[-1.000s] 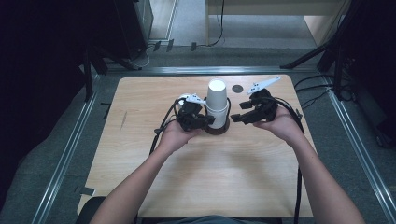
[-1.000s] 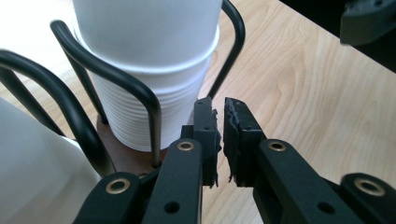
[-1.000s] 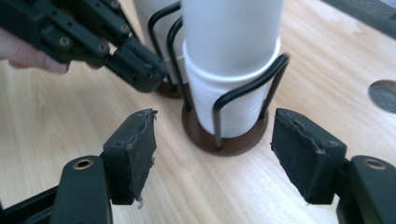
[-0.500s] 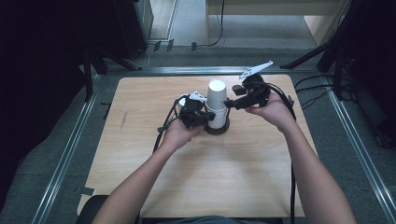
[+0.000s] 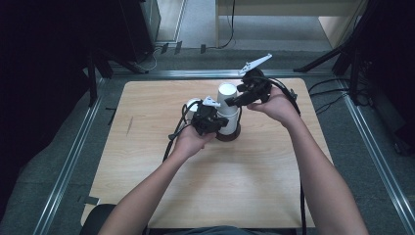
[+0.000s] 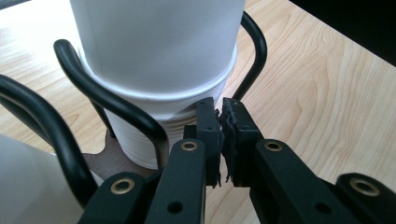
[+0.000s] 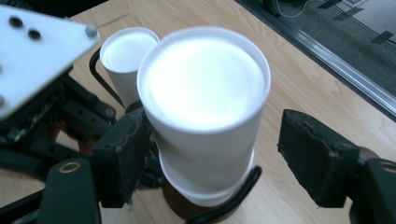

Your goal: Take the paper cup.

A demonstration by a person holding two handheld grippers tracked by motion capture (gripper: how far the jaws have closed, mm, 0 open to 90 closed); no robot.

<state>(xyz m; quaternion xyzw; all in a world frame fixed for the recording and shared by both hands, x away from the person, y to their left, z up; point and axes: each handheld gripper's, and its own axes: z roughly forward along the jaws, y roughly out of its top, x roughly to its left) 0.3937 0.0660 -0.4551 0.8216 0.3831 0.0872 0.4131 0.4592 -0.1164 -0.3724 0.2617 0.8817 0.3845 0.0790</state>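
straddling the top white cup (image 7: 204, 100), right hand-held gripper (image 7: 212, 156) gapes wide; left hand-held gripper (image 6: 221, 135) pinched together beside the lower cup (image 6: 156, 135), whose base is hidden by cable (image 6: 107, 100).

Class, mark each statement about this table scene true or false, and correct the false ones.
1. The right gripper is open, a jaw on each side of the top cup. True.
2. The left gripper is wide open. False: its jaws are closed together beside the lower cup.
3. The cups are red. False: they are white.
4. The stacked cups stand in a black wire holder. True.
5. A second white cup stands behind the stack in the right gripper view. True.
6. The table is glass. False: it is light wood.
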